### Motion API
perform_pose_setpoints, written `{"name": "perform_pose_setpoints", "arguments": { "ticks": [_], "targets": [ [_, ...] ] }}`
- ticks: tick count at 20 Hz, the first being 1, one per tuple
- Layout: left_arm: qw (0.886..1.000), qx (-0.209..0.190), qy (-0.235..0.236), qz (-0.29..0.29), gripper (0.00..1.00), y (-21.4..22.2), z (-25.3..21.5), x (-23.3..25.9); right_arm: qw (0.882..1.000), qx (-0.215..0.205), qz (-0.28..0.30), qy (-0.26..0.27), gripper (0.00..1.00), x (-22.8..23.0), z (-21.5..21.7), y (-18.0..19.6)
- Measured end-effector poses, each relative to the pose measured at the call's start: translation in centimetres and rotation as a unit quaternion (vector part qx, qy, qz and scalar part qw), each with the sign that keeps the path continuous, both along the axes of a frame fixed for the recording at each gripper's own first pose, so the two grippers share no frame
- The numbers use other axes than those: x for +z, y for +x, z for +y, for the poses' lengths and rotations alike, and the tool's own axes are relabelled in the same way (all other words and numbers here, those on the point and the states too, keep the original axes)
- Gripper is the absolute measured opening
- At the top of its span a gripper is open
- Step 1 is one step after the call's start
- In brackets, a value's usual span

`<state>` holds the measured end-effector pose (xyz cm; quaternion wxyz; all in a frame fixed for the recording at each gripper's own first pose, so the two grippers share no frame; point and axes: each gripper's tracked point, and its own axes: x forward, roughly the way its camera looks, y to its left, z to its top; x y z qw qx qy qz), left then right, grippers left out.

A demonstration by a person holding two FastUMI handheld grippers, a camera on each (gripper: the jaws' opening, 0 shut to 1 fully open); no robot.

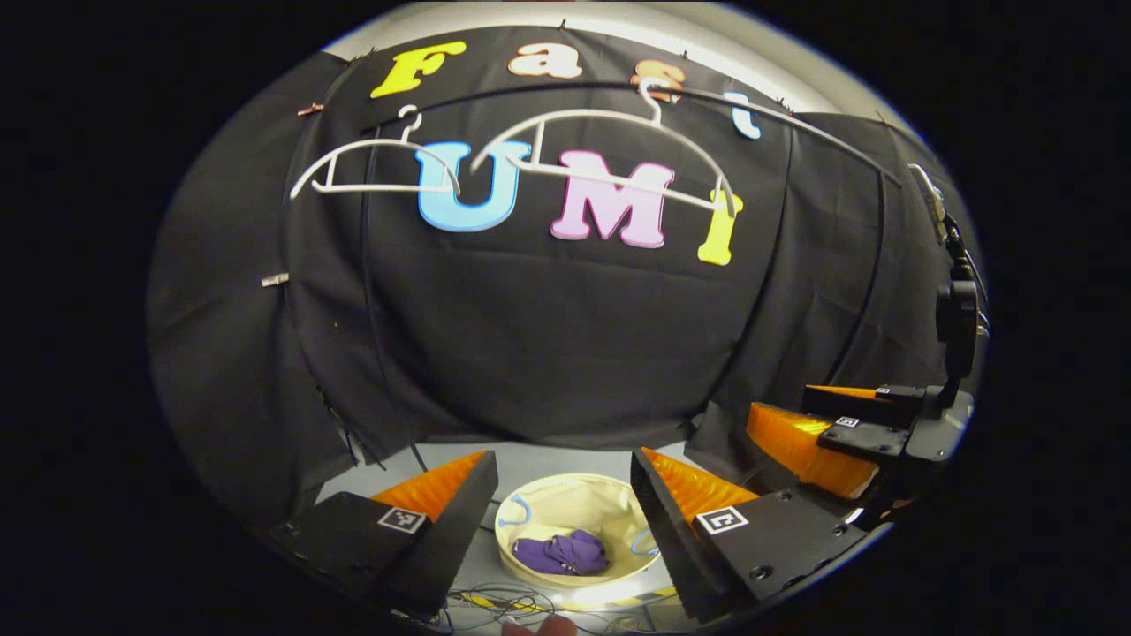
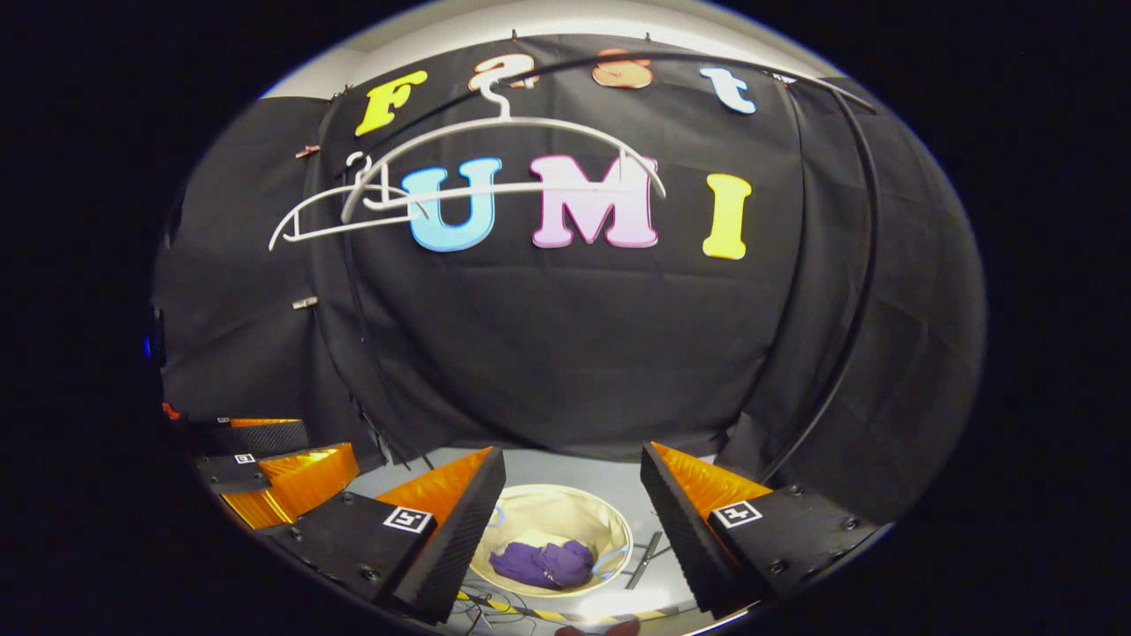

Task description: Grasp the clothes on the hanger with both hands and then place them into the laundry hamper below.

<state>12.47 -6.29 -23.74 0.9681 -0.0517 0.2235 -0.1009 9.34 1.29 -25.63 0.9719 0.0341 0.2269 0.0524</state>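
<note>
Below, purple clothes point(image 1: 561, 553) in hamper point(image 1: 565, 495).

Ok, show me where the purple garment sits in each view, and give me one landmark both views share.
Left gripper view: the purple garment lies crumpled in the cream laundry hamper, bottom centre, between that gripper's open fingers.
Right gripper view: the garment lies in the same hamper, bottom centre, between that gripper's open fingers.
Shared landmark: the two bare white hangers on the rail above.

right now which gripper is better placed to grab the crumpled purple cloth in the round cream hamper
Left gripper, marginally: the crumpled purple cloth lies centred between its open fingers; from the right gripper it sits off-centre.
</note>
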Motion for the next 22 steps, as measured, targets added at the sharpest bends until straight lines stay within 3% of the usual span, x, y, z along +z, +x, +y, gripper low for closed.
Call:
{"name": "perform_pose_setpoints", "arguments": {
  "ticks": [1,10,12,13,14,19,22],
  "targets": [
    [1.000,-0.001,-0.006,-0.014,0.98,-0.1,0.3,1.4,1.000,-0.001,-0.014,-0.002,0.99,1.4,0.4,-0.2],
    [0.991,0.011,-0.023,-0.133,0.92,-2.5,4.4,13.6,0.990,-0.031,-0.139,-0.014,0.98,13.4,1.7,-2.0],
    [0.987,0.015,-0.018,-0.160,0.92,-3.0,5.5,16.2,0.986,-0.039,-0.162,-0.018,1.00,15.6,1.5,-2.6],
    [0.985,0.016,-0.008,-0.174,0.92,-3.2,5.9,17.3,0.984,-0.043,-0.170,-0.019,0.93,16.5,1.5,-2.9],
    [0.982,0.016,0.003,-0.189,0.92,-3.6,6.1,18.4,0.982,-0.047,-0.180,-0.019,0.98,17.4,1.4,-3.3],
    [0.978,0.010,0.001,-0.207,0.95,-5.4,6.8,20.1,0.974,-0.060,-0.220,-0.017,1.00,20.7,1.4,-4.7],
    [0.977,0.015,-0.002,-0.215,0.92,-6.2,7.3,21.2,0.972,-0.061,-0.228,0.003,1.00,21.6,1.9,-5.7]
  ]
}}
